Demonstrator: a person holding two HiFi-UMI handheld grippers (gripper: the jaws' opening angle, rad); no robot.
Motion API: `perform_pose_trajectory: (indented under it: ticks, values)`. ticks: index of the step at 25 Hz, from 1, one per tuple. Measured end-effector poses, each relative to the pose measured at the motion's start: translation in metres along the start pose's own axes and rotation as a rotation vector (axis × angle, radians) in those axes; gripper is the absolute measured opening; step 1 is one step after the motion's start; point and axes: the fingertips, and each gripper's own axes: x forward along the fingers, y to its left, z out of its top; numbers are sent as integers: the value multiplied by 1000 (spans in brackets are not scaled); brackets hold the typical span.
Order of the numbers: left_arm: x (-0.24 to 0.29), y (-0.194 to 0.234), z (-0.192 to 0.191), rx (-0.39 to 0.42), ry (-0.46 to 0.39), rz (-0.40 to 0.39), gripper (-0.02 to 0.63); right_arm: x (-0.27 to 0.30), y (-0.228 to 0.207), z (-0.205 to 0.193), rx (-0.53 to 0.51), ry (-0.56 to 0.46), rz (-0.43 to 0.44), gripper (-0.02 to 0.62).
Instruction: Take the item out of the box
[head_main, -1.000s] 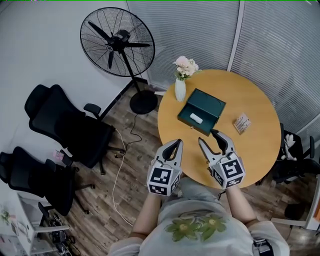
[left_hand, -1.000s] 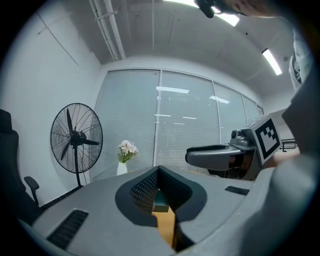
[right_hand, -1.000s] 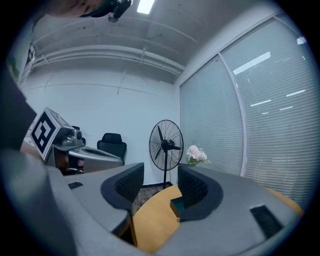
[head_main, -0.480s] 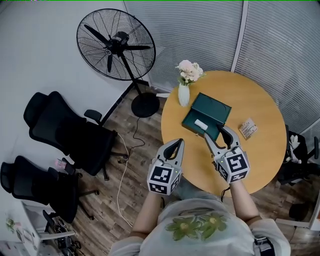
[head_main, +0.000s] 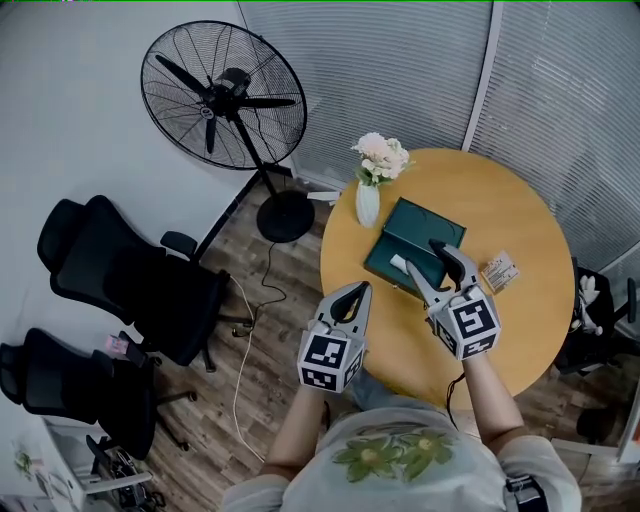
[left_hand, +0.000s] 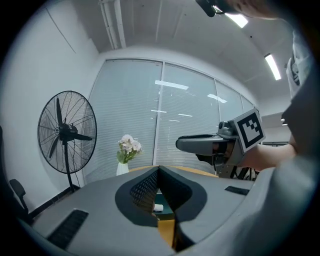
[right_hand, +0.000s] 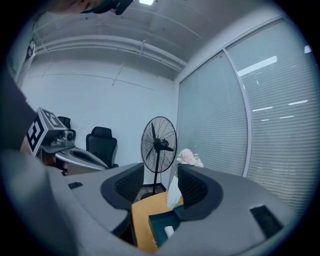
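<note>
Since the earlier frames we have carried our right gripper (head_main: 430, 265) forward over the round wooden table (head_main: 500, 200), and it now hangs above the near side of the open dark green rectangular box (head_main: 428, 228). Its jaws are spread apart with nothing between them. Through the gap, the right gripper view shows the box (right_hand: 159, 220) and, inside it, the small white cylindrical item (right_hand: 169, 231). From the head view we see that item (head_main: 399, 263) lying in the box near its front left edge, just beside the right gripper and not touched by it. Our left gripper (head_main: 355, 298) has stayed back at the near edge of the table. Its jaws are pressed together at the tips and pinch nothing, as the left gripper view confirms (left_hand: 159, 170). A white vase of pale pink flowers (head_main: 368, 203) stands just beside the box's far left corner. A small printed packet (head_main: 499, 271) lies on the table to the right of the box. On the floor to the left stand a black pedestal fan (head_main: 222, 95) and black office chairs (head_main: 120, 270).
</note>
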Motion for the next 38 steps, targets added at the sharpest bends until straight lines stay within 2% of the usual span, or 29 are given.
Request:
perform_pose_trajectory:
  ticks: [10, 20, 22, 28, 38]
  values:
    - [30, 18, -21, -30, 52, -12, 3, 38, -13, -47, -2, 108, 72, 218]
    - [63, 32, -38, -65, 102, -48, 3, 66, -27, -91, 10, 208, 102, 218]
    - [69, 35, -42, -71, 115, -54, 3, 70, -29, -100, 12, 229, 107, 192]
    - [86, 42, -55, -80, 148, -77, 3, 84, -36, -125, 20, 281, 113, 192]
    - [107, 58, -72, -101, 185, -82, 3, 100, -45, -179, 16, 393, 127, 192]
